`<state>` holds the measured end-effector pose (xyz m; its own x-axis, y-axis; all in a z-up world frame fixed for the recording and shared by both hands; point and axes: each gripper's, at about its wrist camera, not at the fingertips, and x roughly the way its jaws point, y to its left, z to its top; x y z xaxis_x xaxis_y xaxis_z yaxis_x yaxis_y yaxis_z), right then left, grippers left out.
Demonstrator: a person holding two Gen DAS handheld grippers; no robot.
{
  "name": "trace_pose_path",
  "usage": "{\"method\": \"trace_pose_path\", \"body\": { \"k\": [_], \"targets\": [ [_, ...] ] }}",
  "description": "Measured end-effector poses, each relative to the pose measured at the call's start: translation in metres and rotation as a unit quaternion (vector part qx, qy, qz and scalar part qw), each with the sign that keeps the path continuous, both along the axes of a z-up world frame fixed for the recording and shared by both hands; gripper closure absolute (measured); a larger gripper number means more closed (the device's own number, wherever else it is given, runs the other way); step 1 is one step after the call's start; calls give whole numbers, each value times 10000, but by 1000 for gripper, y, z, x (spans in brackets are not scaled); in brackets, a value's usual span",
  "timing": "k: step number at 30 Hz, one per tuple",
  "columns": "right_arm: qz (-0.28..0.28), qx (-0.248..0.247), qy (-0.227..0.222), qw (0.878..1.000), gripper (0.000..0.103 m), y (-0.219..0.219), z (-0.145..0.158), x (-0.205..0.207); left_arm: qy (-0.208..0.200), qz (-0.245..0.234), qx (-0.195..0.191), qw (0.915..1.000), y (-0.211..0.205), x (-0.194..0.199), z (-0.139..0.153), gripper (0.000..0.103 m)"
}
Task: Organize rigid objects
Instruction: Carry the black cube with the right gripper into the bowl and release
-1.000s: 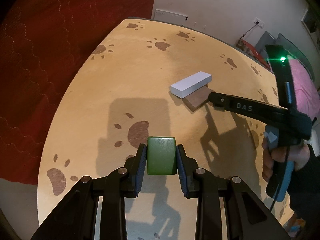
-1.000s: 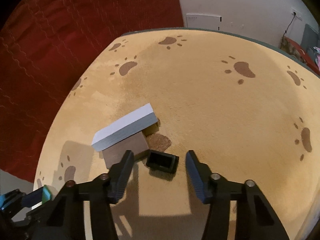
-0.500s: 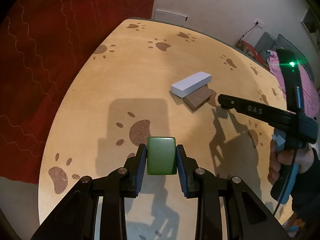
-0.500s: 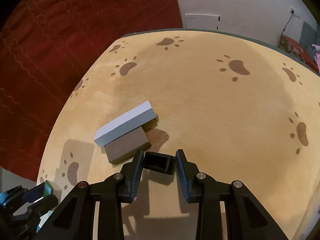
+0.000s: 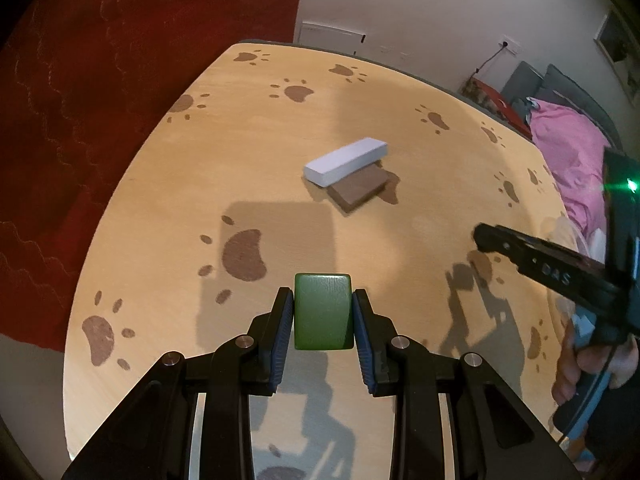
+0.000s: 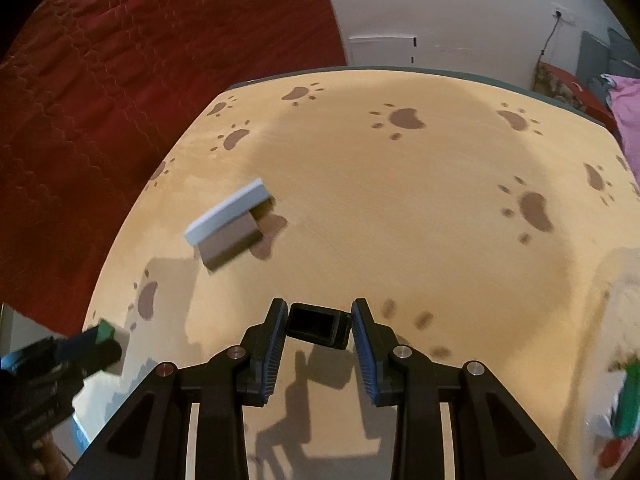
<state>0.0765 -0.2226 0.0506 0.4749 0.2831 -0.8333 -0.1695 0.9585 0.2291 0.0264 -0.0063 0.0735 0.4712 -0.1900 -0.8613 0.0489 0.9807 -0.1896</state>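
Two grippers carry one item each, and two more items lie stacked on the tan round table point(image 5: 160, 208) printed with brown paw marks. Item one: we hold a green rounded rectangular block point(image 5: 323, 311) in our left gripper point(image 5: 323, 326), its blue-padded fingers point(image 5: 282, 332) pressed against the block's two sides, raised over the near part of the table. Item two: we hold a small black open-topped rectangular box point(image 6: 316, 325) in our right gripper point(image 6: 319, 338), clamped between the blue ribbed pads point(image 6: 365, 344), the box sitting slightly skewed in the grip with its hollow turned toward the camera. Items three and four: a long white rectangular block point(image 5: 346, 161) rests slantwise across a flat brown rectangular block point(image 5: 360, 192) near the middle of the table, well apart from both held pieces; the right wrist view shows the same pair, white block point(image 6: 226, 218) overlapping the far edge of the brown block point(image 6: 229, 245). From the left wrist view, our right gripper point(image 5: 486, 236) reaches in from the right edge, above the table surface; its hold is hidden from that side. Surroundings: a dark red quilted fabric point(image 6: 120, 100) beyond the left rim, a white wall point(image 5: 440, 8) behind, and a pink cloth point(image 5: 572, 148) at far right.
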Motion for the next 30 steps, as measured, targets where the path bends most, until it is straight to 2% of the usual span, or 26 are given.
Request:
{"method": "trace_pose_path", "body": {
  "k": [7, 19, 30],
  "targets": [
    [-428, 89, -86, 9990, 68, -50, 12, -32, -39, -108, 35, 9999, -25, -8, 8, 73],
    [-1180, -32, -279, 9926, 68, -148, 30, -77, -97, -347, 20, 9993, -82, -21, 19, 73],
    [-1809, -66, -451, 9824, 68, -224, 38, -88, -268, -525, 81, 9982, -130, -31, 36, 73]
  ]
}}
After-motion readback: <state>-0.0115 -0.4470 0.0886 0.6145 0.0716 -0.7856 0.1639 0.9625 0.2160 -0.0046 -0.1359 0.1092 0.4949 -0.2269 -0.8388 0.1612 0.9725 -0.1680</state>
